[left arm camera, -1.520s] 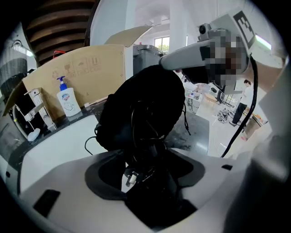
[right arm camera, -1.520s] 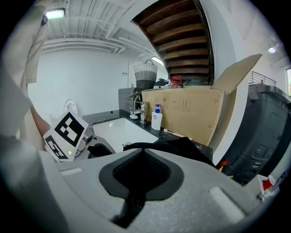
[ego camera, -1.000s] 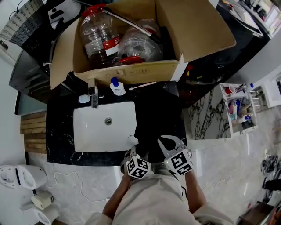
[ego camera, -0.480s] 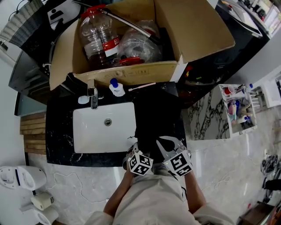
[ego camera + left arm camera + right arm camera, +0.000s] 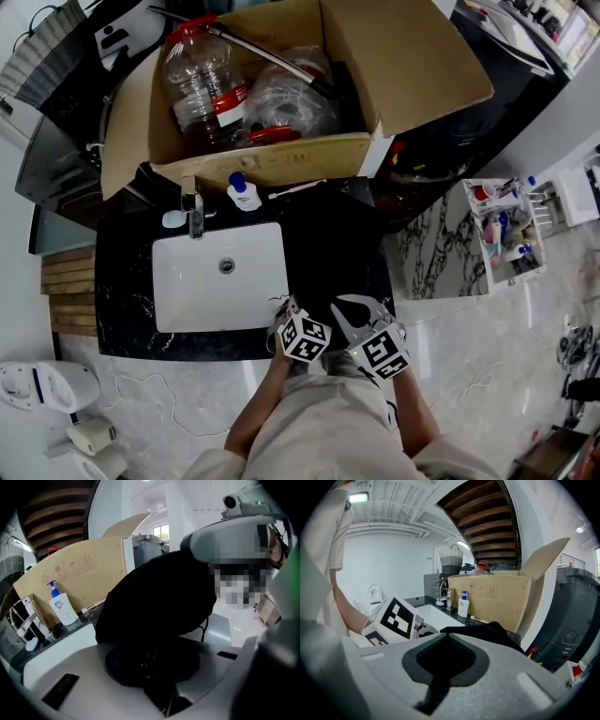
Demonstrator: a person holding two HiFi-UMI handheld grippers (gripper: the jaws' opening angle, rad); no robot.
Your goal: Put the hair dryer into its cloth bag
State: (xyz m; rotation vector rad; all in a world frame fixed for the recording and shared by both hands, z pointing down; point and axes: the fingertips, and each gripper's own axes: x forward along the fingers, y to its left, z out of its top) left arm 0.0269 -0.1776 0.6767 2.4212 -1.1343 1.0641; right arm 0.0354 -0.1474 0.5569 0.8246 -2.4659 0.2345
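Cloth bag (image 5: pixel 330 246) clamped at its near edge by left claw (image 5: pixel 287 308) and right claw (image 5: pixel 361 312), beside sink (image 5: pixel 192 298)

Head view looks steeply down from above; both gripper views sit low, looking across. All three share the cardboard box (image 5: pixel 281 159)

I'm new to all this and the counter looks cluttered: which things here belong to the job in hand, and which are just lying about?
Job: cloth bag, pinched by left gripper and right gripper; the hair dryer itself I cannot make out.
Lying about: soap bottle, cardboard box, plastic jug, sink, tap.
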